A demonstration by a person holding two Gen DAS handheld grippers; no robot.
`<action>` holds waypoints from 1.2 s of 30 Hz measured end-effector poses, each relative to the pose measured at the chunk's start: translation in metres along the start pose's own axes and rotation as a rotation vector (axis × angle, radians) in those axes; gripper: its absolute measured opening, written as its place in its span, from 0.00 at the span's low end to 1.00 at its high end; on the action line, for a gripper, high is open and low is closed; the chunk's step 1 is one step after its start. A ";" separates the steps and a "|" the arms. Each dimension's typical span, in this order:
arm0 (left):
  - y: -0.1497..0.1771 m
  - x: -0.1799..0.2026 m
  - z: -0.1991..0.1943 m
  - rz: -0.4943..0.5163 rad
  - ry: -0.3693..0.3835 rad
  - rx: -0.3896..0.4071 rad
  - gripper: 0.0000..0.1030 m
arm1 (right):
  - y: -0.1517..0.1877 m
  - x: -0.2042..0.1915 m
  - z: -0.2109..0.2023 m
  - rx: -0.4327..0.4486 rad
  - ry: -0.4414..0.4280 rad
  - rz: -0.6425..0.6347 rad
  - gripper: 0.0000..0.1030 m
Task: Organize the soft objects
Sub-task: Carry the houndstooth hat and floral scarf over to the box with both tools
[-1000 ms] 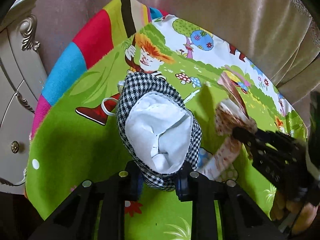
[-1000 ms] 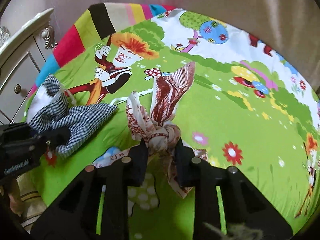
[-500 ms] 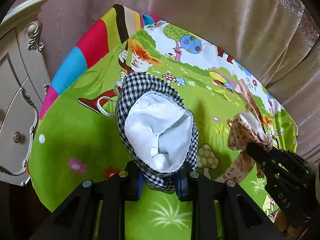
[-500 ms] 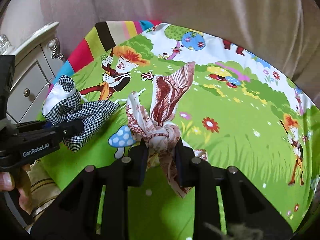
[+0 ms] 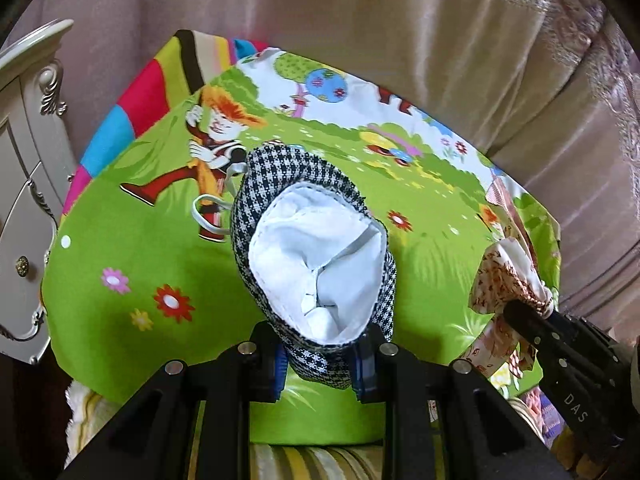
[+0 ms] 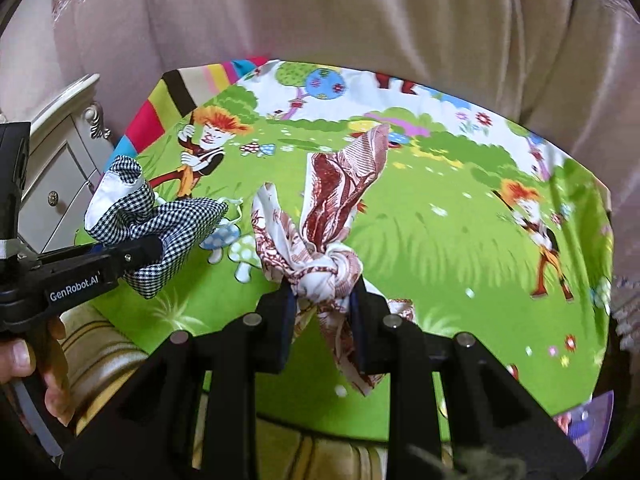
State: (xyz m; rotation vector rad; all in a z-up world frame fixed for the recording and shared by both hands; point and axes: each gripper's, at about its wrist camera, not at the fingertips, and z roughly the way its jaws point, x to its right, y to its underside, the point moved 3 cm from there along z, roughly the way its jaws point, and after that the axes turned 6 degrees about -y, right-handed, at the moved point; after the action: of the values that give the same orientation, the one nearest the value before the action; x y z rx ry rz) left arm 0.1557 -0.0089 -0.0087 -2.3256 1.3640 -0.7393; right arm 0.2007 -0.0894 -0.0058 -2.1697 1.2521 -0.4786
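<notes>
My left gripper (image 5: pixel 320 360) is shut on a black-and-white houndstooth face mask (image 5: pixel 312 248) with a white lining, held up above the bright green cartoon cloth (image 5: pixel 120 248). The mask also shows in the right wrist view (image 6: pixel 160 220), at the left. My right gripper (image 6: pixel 322 312) is shut on the knot of a red-and-white patterned scarf (image 6: pixel 336 208), held above the same cloth (image 6: pixel 460 248). The scarf also shows in the left wrist view (image 5: pixel 508 280), at the right, with the right gripper's arm below it.
A white carved dresser (image 5: pixel 24 184) stands at the left, also in the right wrist view (image 6: pixel 56 168). Beige-pink curtains (image 5: pixel 440 40) hang behind the cloth. A yellow striped fabric (image 6: pixel 104 356) lies below the cloth's near edge. A hand (image 6: pixel 24 360) holds the left gripper.
Both grippers have drawn back and risen from the cloth with their items still held. More of the cloth, its near edge and the curtains show now.
</notes>
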 end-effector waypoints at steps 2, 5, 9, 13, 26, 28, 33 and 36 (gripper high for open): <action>0.006 0.008 -0.006 0.013 0.014 0.002 0.25 | 0.008 0.006 -0.010 0.000 0.007 0.022 0.27; 0.014 0.019 -0.012 0.031 0.031 0.002 0.25 | 0.016 0.012 -0.024 0.009 0.017 0.049 0.27; 0.023 0.033 -0.020 0.055 0.057 0.003 0.24 | 0.027 0.020 -0.042 0.019 0.035 0.070 0.27; 0.031 0.049 -0.028 0.085 0.085 0.002 0.24 | 0.038 0.034 -0.062 0.032 0.062 0.106 0.27; 0.058 0.120 -0.057 0.235 0.201 -0.001 0.25 | 0.081 0.089 -0.136 0.070 0.180 0.225 0.27; 0.062 0.130 -0.062 0.256 0.219 -0.002 0.25 | 0.088 0.099 -0.148 0.077 0.203 0.247 0.27; 0.072 0.163 -0.070 0.309 0.280 -0.026 0.25 | 0.106 0.122 -0.175 0.092 0.264 0.299 0.27; 0.083 0.189 -0.071 0.350 0.333 -0.060 0.24 | 0.124 0.140 -0.192 0.089 0.311 0.342 0.27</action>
State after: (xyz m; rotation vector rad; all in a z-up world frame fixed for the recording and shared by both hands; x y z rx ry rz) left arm 0.1314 -0.2168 0.0537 -1.9835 1.8960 -1.0110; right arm 0.0795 -0.3179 0.0644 -1.8028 1.6962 -0.7288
